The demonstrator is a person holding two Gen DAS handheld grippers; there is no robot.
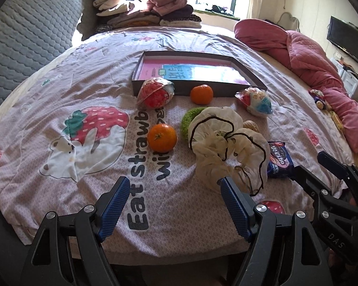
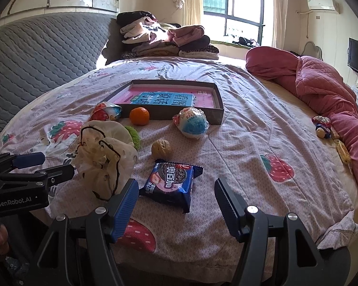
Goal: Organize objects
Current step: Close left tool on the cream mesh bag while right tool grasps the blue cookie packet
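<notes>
The black plastic left gripper (image 1: 173, 206) carries blue ribbed fingers (image 1: 113, 206) and silver round screws (image 1: 51, 215). The matching black right gripper (image 2: 176, 208) has the same blue pads; white lettering reads "GenRobot.AI" and "DAS" on the housings.

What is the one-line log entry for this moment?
left gripper: open, empty | right gripper: open, facing cookie packet | box: holds only a book | items on bedspread
</notes>
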